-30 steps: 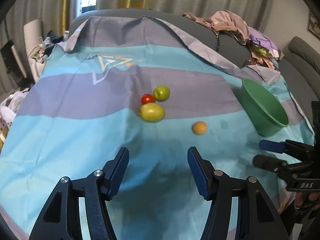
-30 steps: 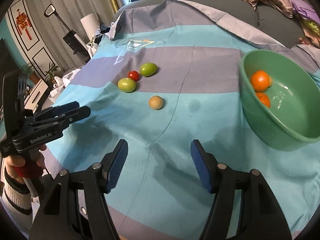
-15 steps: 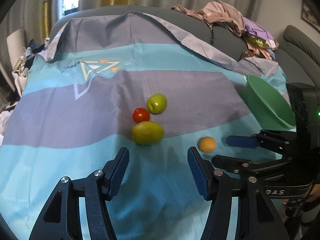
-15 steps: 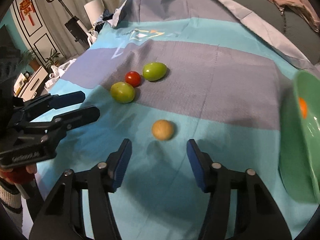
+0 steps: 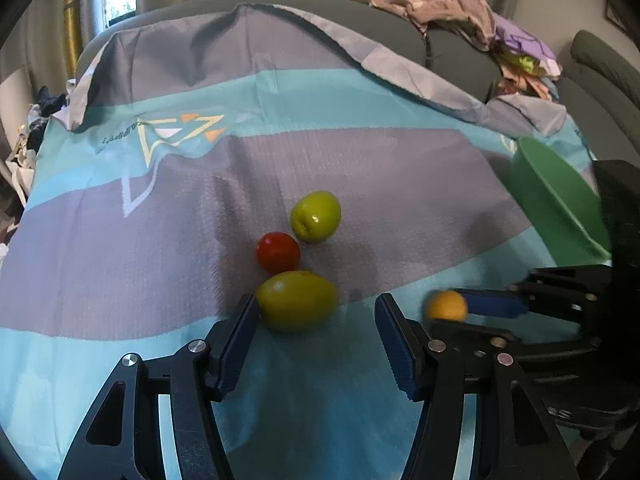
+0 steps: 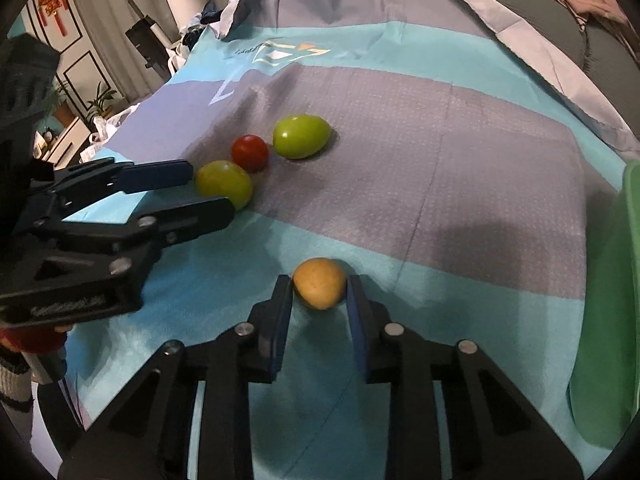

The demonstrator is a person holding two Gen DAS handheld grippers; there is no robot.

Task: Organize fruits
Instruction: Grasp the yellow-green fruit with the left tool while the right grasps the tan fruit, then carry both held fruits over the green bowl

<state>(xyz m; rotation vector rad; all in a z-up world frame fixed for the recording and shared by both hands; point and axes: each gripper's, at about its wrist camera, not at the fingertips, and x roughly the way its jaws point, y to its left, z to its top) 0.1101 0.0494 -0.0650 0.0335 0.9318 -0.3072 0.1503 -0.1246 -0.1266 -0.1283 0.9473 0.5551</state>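
Rightward, green bowl [image 5: 556, 204] at cloth [image 5: 360, 160] edge

Fruit on the striped cloth [image 5: 120, 264]: two green fruits [image 5: 315, 216] [image 5: 297, 300], one red tomato [image 5: 278, 252], one small orange-yellow fruit [image 6: 319, 282]. Containers: one green bowl [image 5: 556, 204]. Grippers: two, left gripper [image 5: 316, 340] and right gripper [image 6: 318, 312].

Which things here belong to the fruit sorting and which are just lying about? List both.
Job: tan fruit between the right gripper fingers; near green fruit at the open left gripper; far green fruit; red tomato; green bowl.
Lying about: clothes pile; potted plants.
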